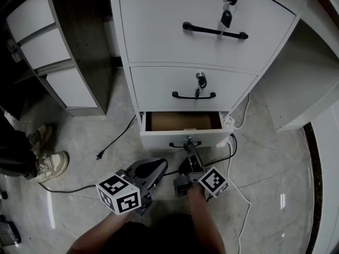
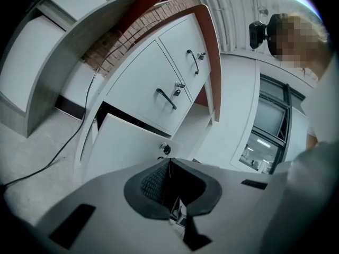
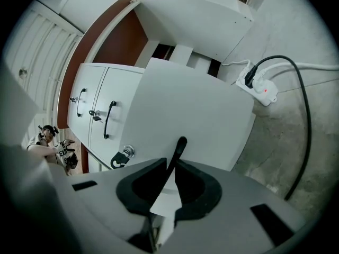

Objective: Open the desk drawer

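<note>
The white cabinet's bottom drawer (image 1: 159, 139) stands partly pulled out, and its brown inside (image 1: 183, 121) shows. My right gripper (image 1: 189, 148) is shut on the drawer's black handle (image 3: 179, 147). In the right gripper view the bar runs up between the jaws of the right gripper (image 3: 170, 167). A lock with a key (image 3: 126, 152) sits beside the handle. My left gripper (image 1: 158, 168) hangs low in front of the drawer, to the left of the right one. In its own view the left gripper (image 2: 168, 165) is shut with nothing between its pads, facing the drawer front (image 2: 127, 147).
Two shut drawers (image 1: 193, 86) with black handles and keys sit above. A white power strip (image 3: 257, 86) and cables (image 1: 233, 147) lie by the cabinet's right foot. A black plug lead (image 1: 114, 142) crosses the floor at left. A person's shoes (image 1: 47, 163) and a shelf unit (image 1: 63, 62) stand at left.
</note>
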Motion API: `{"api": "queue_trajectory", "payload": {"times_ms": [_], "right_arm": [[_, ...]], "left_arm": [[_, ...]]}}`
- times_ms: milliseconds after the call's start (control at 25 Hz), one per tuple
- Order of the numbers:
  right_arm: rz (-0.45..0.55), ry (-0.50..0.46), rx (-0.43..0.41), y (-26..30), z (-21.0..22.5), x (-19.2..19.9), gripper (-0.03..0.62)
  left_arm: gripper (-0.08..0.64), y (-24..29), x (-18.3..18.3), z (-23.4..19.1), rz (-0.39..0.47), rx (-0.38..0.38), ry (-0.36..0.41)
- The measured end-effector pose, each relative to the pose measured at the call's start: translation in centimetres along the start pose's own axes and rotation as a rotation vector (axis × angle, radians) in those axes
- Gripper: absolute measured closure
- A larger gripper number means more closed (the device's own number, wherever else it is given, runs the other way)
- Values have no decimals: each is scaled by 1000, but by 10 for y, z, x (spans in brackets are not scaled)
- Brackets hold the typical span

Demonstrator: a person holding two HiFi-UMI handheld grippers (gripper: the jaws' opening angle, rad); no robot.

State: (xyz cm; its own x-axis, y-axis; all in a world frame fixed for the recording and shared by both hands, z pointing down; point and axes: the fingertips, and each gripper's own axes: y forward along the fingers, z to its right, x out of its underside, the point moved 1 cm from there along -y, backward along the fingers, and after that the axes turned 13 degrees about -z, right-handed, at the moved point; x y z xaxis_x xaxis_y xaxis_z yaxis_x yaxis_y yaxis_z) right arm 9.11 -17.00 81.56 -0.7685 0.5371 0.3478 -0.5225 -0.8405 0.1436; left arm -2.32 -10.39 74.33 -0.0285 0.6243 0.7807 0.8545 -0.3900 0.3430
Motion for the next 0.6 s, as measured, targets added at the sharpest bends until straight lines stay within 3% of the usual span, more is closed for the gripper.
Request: {"api": "queue_trajectory", "payload": {"times_ms": [440,600], "right_arm": [[-1,-4,-10,-15,-2,8,537],[-3,38,-5,-18,-2,12,537]], "left_arm": [[549,5,5,9,-23,33,25],[549,6,6,10,-30,41,31]]}}
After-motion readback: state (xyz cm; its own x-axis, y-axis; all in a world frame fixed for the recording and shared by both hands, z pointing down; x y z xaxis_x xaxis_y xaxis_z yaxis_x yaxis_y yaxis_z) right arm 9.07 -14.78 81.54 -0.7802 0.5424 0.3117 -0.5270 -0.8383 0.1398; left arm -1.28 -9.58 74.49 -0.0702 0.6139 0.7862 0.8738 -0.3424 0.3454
